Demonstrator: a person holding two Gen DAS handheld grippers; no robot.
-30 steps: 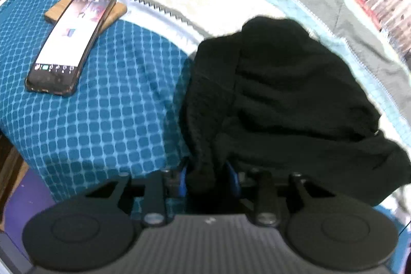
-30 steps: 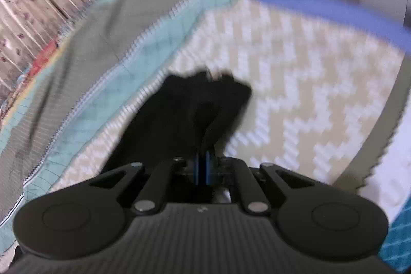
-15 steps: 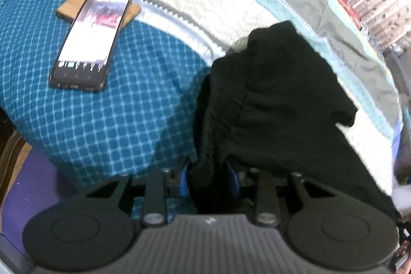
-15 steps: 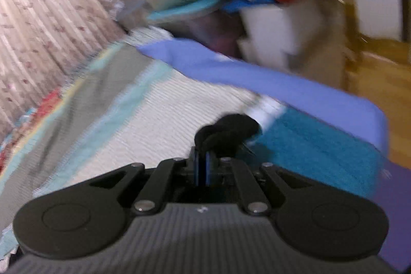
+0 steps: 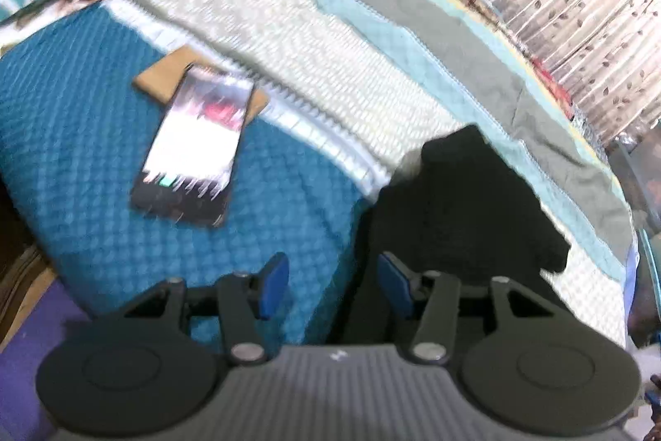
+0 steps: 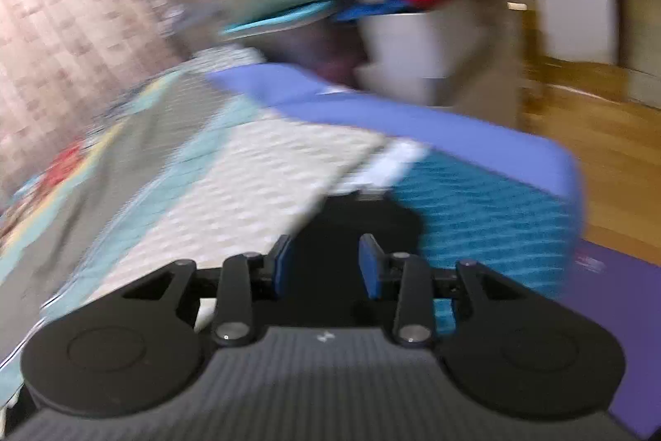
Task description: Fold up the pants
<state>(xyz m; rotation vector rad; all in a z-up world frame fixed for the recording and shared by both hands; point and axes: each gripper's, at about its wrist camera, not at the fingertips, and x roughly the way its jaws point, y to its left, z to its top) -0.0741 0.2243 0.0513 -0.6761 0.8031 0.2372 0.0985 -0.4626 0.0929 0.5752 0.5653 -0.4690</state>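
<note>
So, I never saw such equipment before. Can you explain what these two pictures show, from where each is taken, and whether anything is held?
No robot is here: a person holds a two-finger gripper in each hand, and each gripper carries a fisheye camera that looks forward along its fingers. One picture is from the left gripper, one from the right gripper. Both stand open and hold nothing. The black pants lie bunched on a patterned quilt covering a bed. A phone also lies there, partly on a flat brown piece. The right view is blurred; a dark shape between its fingers is probably the pants.
</note>
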